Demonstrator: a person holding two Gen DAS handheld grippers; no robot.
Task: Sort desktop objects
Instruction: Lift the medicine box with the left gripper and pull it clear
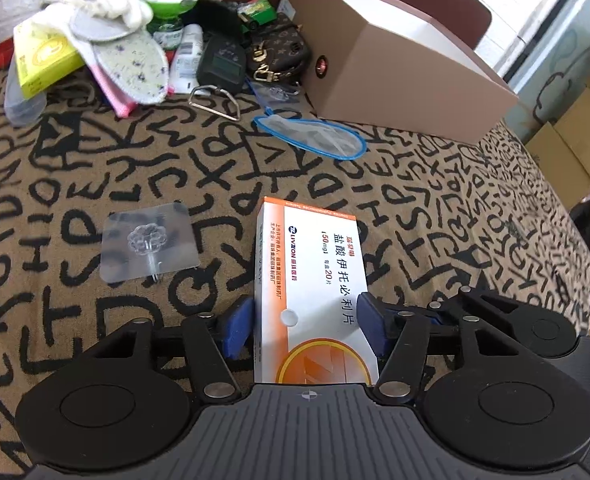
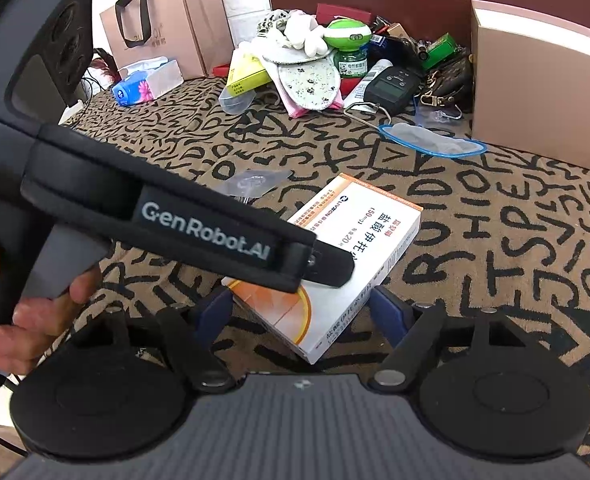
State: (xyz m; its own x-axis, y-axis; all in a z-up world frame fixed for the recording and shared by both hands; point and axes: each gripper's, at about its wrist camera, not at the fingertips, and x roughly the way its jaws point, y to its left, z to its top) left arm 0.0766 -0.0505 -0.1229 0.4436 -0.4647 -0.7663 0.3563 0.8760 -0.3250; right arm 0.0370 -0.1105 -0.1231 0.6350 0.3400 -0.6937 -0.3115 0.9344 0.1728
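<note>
The pill box [image 1: 313, 292] lies flat on the desk [image 1: 95, 168] at lower centre of the left wrist frame, its printed face up and its long axis running away from the camera. The left gripper [image 1: 305, 326] has it between its blue pads [image 1: 239, 328], one on each long side and touching or all but touching the card; whether they press yet I cannot tell for sure, though it reads as a pinch on the box.

In the right wrist frame the same pill box [image 2: 359, 240] sits at centre, partly hidden by the left gripper's black body. The right gripper [image 2: 301, 312] hangs just short of the box's near corner, its fingers spread wide and holding nothing.

The box looks like thin cardboard: light, stiff along its edges, but likely to dent if squeezed across the broad faces. The glossy print may be a little slick. Holding it by the long narrow sides, near the middle, seems the sound choice, with gentle pressure so the walls do not buckle.

A clear hook [image 1: 149, 242] lies left of the box, apart from it. A pile of odds and ends fills the upper left, and a tan carton [image 1: 395, 64] stands at upper right, well apart.
</note>
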